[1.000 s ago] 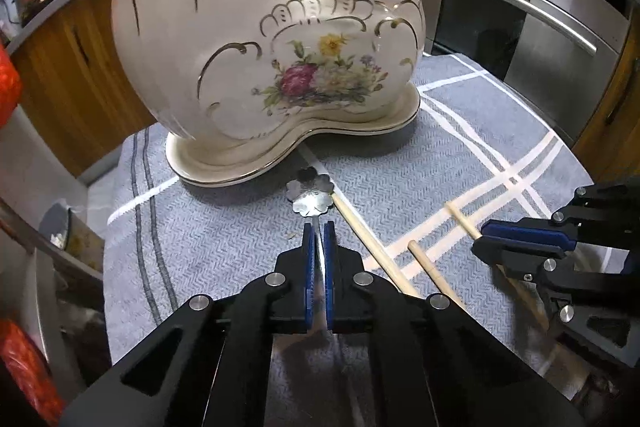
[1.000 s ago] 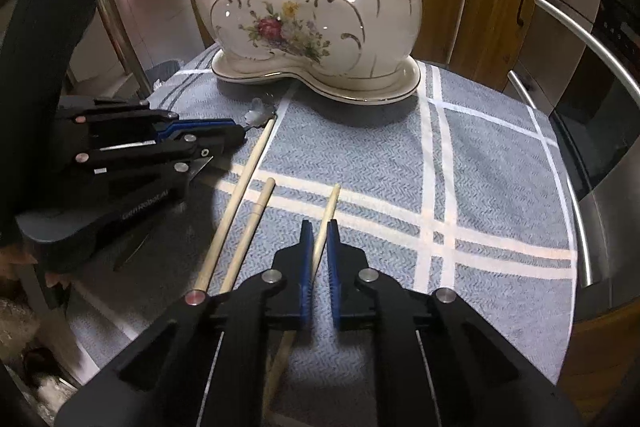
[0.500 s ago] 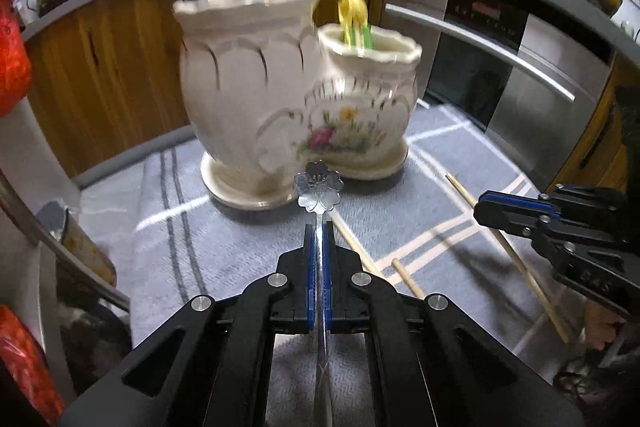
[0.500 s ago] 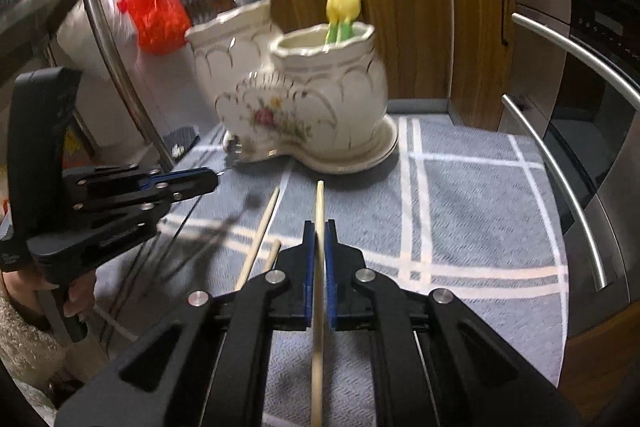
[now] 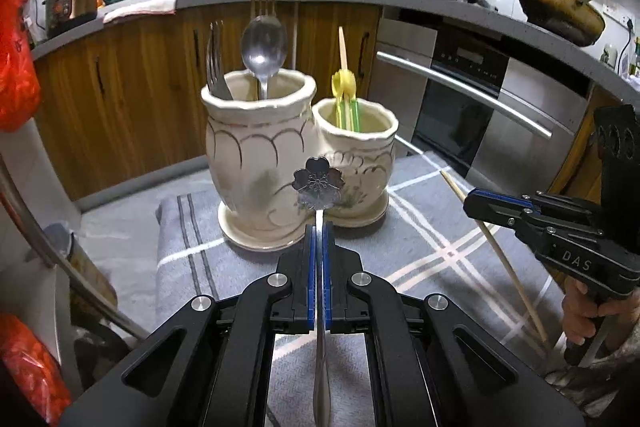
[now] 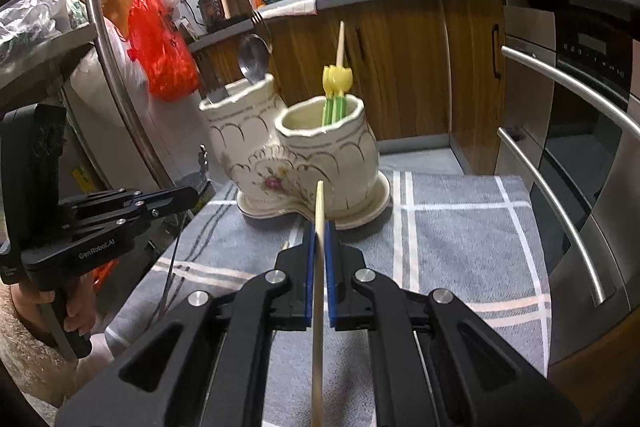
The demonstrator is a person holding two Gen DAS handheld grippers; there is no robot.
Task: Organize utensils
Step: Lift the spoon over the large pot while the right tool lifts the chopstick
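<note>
My left gripper (image 5: 319, 231) is shut on a thin metal utensil with a flower-shaped end (image 5: 319, 185), held in the air in front of the cream ceramic holder (image 5: 256, 167). The holder's taller left pot has a fork (image 5: 216, 67) and a spoon (image 5: 264, 43) in it. Its shorter right pot (image 6: 320, 131) holds yellow-green sticks (image 6: 335, 95). My right gripper (image 6: 319, 227) is shut on a wooden chopstick (image 6: 319, 205) that points at the shorter pot. Each gripper shows in the other's view, the right gripper (image 5: 478, 201) and the left gripper (image 6: 192, 193).
A grey checked cloth (image 6: 460, 227) covers the table under the holder. The tip of another wooden stick (image 6: 285, 246) lies on it beside my right fingers. An oven with long steel handles (image 6: 560, 211) stands at the right, a curved metal pole (image 6: 120, 87) and a red bag (image 6: 160, 39) at the left.
Both grippers have risen off the cloth with their utensils and tilted up. The holder now sits lower and farther off, so its open tops show.
</note>
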